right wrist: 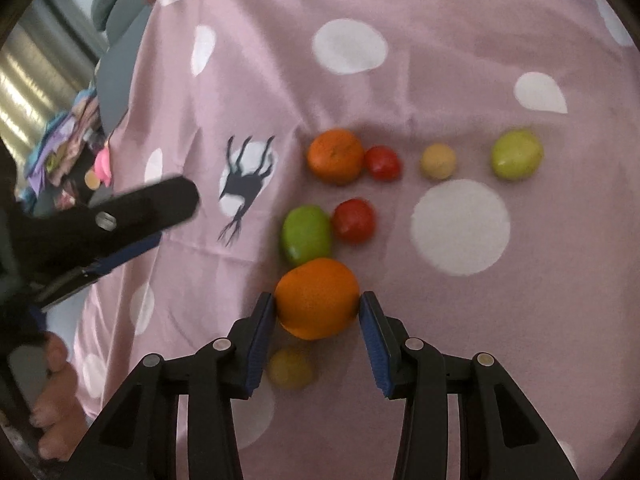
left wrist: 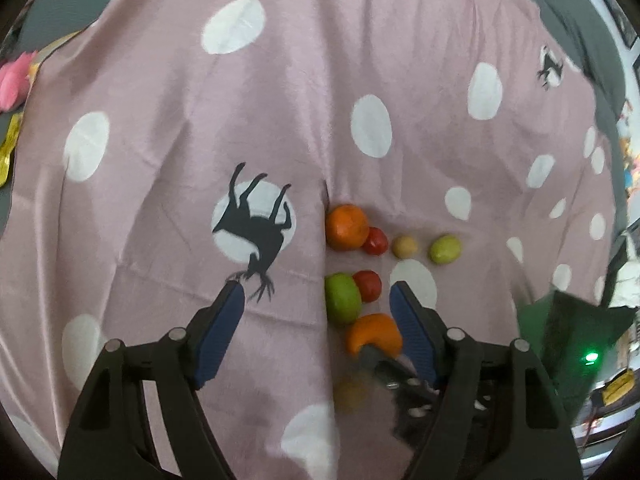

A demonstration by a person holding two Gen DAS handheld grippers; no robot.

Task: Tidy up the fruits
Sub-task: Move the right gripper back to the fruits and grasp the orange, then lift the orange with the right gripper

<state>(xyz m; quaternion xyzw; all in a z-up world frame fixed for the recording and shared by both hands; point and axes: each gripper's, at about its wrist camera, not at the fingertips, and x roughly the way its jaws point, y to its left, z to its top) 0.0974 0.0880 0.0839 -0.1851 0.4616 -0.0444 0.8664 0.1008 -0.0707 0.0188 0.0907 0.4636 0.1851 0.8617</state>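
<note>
Fruits lie on a pink polka-dot cloth. The far row holds an orange, a red tomato, a small tan fruit and a green fruit. The nearer row holds a green fruit and a red tomato. My right gripper is shut on a large orange, just in front of that green fruit. A yellowish fruit lies blurred beneath it. My left gripper is open and empty, to the left of the fruits, and also shows in the right wrist view.
Grey cushions border the cloth at the far left. A pink toy and a yellow wrapper lie beyond the cloth's left edge. A dark green object with a lit green lamp stands at the right.
</note>
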